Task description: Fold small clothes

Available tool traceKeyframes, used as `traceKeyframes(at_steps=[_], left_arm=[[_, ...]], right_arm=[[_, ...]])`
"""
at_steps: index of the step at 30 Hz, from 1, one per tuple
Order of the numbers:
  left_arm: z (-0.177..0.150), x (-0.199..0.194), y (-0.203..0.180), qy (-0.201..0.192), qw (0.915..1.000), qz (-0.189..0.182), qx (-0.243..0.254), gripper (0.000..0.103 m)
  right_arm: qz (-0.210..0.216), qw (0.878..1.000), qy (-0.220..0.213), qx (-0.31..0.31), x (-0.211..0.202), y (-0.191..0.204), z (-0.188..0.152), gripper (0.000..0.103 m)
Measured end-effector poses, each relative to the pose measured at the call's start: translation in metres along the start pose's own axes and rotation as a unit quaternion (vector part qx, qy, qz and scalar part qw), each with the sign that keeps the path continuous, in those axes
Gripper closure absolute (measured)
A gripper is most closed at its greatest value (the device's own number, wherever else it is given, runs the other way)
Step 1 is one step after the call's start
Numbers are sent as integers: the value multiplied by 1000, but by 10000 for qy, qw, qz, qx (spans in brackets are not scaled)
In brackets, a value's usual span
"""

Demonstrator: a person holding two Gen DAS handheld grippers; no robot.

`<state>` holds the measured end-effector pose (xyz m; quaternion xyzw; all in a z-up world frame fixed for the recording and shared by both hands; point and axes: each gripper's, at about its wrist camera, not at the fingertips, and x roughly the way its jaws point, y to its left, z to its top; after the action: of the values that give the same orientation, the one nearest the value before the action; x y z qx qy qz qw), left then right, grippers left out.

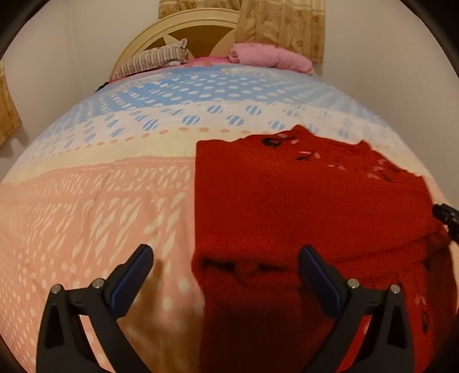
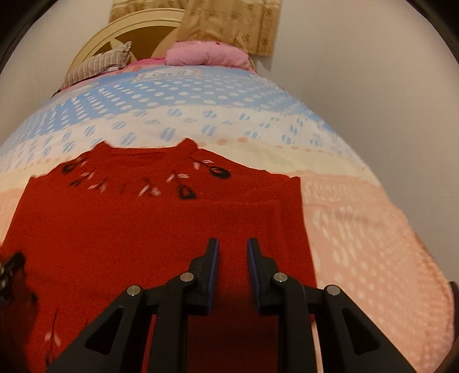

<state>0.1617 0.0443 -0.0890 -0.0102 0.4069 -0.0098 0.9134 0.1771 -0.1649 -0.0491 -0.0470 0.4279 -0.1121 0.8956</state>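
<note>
A red knit sweater (image 1: 301, 195) with small black and pink embroidery lies flat on the bed, its sides folded in. My left gripper (image 1: 226, 252) is wide open and empty, just above the sweater's lower left edge. In the right wrist view the sweater (image 2: 129, 229) fills the middle. My right gripper (image 2: 233, 244) hovers over its right folded part with the jaws a narrow gap apart and nothing between them. The right gripper also shows at the right edge of the left wrist view (image 1: 447, 215).
The bed cover (image 1: 100, 200) is patterned pink, cream and blue. A striped pillow (image 1: 152, 60) and a pink blanket (image 1: 269, 57) lie at the headboard (image 1: 160, 34). Walls stand on both sides of the bed, and a beige curtain (image 1: 281, 25) hangs behind.
</note>
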Motion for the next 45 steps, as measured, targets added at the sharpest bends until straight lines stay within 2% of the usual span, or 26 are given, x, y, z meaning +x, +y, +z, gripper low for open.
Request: traceKeyframes(at_steps=[3, 7, 19, 21, 23, 25, 27, 30, 34, 40, 44, 45], left_arm=[[-15, -17, 0, -55, 9998, -159, 68, 0], [-33, -37, -2, -105, 9994, -128, 311, 0], [-63, -86, 8, -287, 9973, -432, 516, 0], [-68, -92, 7, -312, 9968, -431, 600, 0], [-73, -99, 6, -343, 9960, -452, 697, 0], [-79, -104, 7, -324, 9951, -540, 768, 0], [-87, -110, 10, -315, 9942, -607, 832, 0], [-102, -121, 19, -344, 9922, -723, 950, 0], [-125, -135, 31, -334, 9886, -1027, 1045, 0], [-160, -137, 38, 38, 9835, -1496, 1020, 2], [-176, -136, 36, 344, 9762, -1971, 835, 2], [-179, -139, 34, 294, 9763, -1966, 856, 3]], right_arm=[[14, 9998, -108, -153, -31, 9, -12, 82], [185, 9997, -121, -68, -65, 13, -28, 82], [190, 9986, -482, 114, -132, 7, -63, 82], [146, 9983, -550, 95, -141, 7, -67, 76], [101, 9979, -630, 85, -149, 5, -71, 63], [64, 9976, -688, 89, -155, 3, -75, 57], [68, 9974, -721, 56, -159, 0, -80, 56], [247, 9978, -612, 37, -162, -15, -94, 56], [233, 9992, -310, -1, -159, -48, -127, 56], [298, 9988, 235, 309, -160, -101, -187, 56], [536, 9959, 533, 505, -157, -113, -222, 56], [589, 9950, 610, 521, -155, -113, -228, 56]])
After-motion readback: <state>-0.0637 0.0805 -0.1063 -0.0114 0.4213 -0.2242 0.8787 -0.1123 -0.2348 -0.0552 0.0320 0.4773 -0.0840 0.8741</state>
